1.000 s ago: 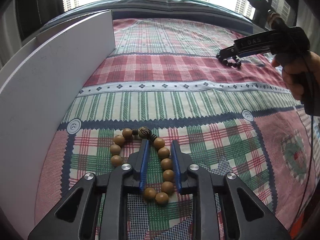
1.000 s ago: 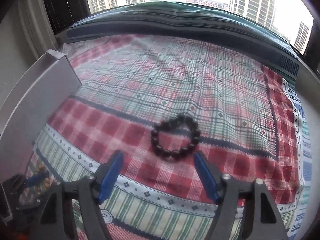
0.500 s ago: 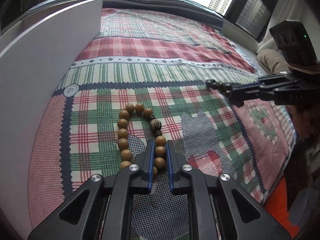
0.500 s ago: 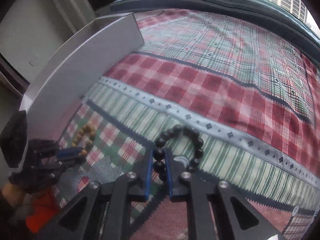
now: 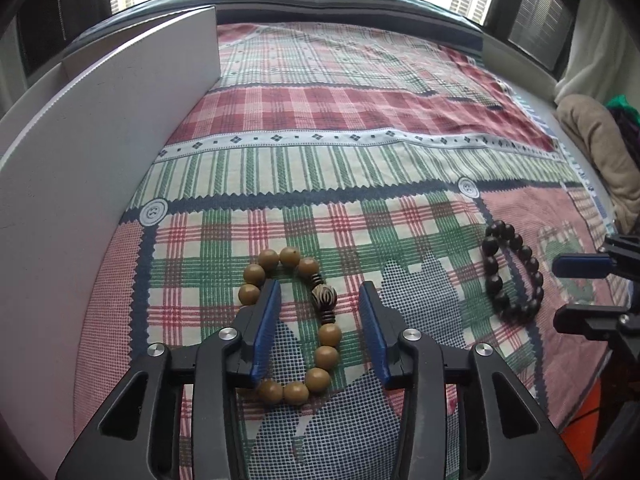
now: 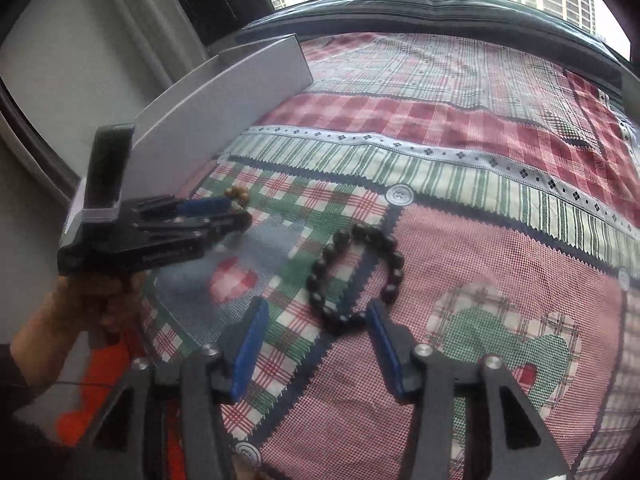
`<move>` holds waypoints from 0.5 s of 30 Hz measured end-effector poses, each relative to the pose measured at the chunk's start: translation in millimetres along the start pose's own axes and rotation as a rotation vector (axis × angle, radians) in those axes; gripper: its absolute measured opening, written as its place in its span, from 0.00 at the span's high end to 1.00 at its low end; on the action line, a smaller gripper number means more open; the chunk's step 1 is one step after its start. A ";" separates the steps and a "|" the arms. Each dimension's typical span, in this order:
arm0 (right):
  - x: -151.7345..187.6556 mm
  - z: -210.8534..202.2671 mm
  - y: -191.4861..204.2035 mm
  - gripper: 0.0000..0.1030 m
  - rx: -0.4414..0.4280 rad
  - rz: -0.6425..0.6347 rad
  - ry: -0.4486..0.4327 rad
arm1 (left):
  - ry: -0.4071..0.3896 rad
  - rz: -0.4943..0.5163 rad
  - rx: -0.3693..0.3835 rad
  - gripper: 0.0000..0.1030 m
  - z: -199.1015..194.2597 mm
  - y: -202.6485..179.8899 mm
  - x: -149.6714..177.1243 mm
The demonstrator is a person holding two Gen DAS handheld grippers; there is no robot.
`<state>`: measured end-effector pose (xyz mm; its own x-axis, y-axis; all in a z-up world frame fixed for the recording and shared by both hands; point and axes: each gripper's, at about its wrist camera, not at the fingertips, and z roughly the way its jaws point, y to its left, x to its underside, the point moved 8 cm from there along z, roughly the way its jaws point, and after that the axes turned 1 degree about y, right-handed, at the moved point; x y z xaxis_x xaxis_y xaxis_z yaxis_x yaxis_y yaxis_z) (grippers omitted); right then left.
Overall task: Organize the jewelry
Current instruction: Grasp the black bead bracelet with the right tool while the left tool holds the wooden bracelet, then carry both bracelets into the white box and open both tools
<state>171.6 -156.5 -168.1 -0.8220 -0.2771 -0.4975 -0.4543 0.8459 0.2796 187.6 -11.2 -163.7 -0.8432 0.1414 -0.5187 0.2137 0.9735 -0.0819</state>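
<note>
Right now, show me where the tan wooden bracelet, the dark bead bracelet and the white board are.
tan wooden bracelet (image 5: 327, 335): left wrist view, a tan bead on its right side.
dark bead bracelet (image 6: 392, 276): right wrist view, right-hand beads.
white board (image 5: 100, 140): left wrist view, its flat face.

Glossy wooden beads (image 5: 294, 391), woven cloth (image 5: 360, 152)
</note>
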 end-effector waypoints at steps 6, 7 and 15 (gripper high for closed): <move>-7.8 36.3 4.6 0.50 0.056 -0.083 0.050 | -0.002 -0.027 0.047 0.89 -3.7 6.1 4.6; -11.9 40.0 6.0 0.50 0.058 -0.083 0.038 | -0.001 -0.044 0.064 0.89 -4.3 7.0 4.6; -11.0 29.9 6.6 0.89 0.090 -0.020 0.050 | -0.008 -0.183 0.255 0.90 -41.7 10.6 8.7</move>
<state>187.8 -134.2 -185.3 -0.8304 -0.3149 -0.4596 -0.4399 0.8769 0.1940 162.0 7.8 -133.6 -0.8752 -0.0348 -0.4825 0.1761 0.9060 -0.3849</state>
